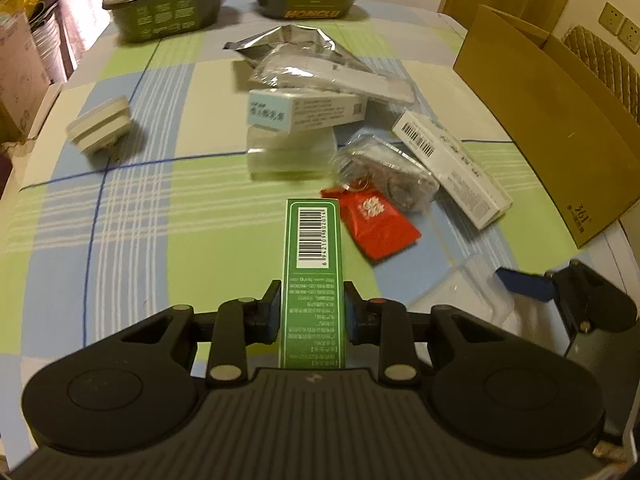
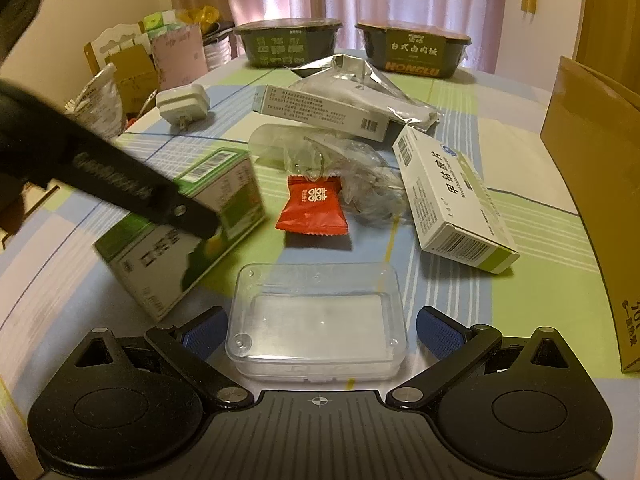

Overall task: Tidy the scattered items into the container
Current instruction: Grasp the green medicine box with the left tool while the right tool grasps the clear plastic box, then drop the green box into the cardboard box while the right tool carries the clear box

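Left claw (image 1: 311,309) clamped on green box (image 1: 313,264); right claw (image 2: 318,330), wide around clear case (image 2: 316,320), right-view only.

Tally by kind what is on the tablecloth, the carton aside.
Printed cartons: 3: green box, white box, pale box.
Lidded food bowls: 2.
Clear plastic cases: 2.
Bagged or foil packets: 3.
Red sachet: 1.
White plug: 1.
Total: 12.
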Tool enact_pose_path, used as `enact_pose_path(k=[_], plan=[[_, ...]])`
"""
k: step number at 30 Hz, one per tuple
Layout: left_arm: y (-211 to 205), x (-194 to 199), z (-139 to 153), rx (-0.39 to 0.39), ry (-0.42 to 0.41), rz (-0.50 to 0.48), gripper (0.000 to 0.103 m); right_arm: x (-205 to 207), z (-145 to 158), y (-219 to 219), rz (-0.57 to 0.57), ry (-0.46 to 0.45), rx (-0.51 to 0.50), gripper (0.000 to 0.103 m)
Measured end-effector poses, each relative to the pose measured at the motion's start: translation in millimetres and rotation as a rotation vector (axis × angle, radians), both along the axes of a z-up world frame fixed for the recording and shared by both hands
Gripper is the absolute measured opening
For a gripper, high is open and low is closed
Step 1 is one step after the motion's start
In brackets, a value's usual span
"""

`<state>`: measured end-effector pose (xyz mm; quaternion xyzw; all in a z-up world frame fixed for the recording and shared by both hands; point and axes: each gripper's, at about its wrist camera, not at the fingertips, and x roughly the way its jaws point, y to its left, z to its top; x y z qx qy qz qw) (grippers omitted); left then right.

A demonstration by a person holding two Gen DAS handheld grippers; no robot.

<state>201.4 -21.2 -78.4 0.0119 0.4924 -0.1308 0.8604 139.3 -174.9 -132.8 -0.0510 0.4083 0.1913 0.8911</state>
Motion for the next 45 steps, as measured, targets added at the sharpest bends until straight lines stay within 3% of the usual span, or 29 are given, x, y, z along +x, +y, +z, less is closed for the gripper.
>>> enact_pose_path(k=[9, 10, 17, 27, 36, 45], plan=[[-1.9, -5.1, 1.4, 0.017, 0.003, -0.025, 0.027, -2.1, 0.9, 0.9, -0.021, 0.002, -0.018, 0.103], [-3.0, -4.6, 1.3, 0.025, 0.004, -0.033, 0.029, -2.1, 1.1, 1.0, -0.022, 0.005, -0.017, 0.087], [-6.7, -3.1, 1.3, 0.074, 0.011, -0.061, 0.025, -1.7, 1.6, 1.3, -0.043, 0.014, -0.009, 0.087], [4.7, -25.8, 18.5, 0.015, 0.026, -0.019, 0.025, -9.0, 16.3, -10.4, -0.091, -0.032, -0.028, 0.087], [-13.1, -63.4, 53.6, -0.017, -0.002, -0.041, 0.025, -40.2, 56.6, -43.8, -0.146, -0.098, -0.052, 0.087], [-60.6, -80.5, 97.9, -0.087, -0.053, -0.113, 0.025, -68.5, 124.7, -108.4, -0.298, -0.189, -0.026, 0.087]])
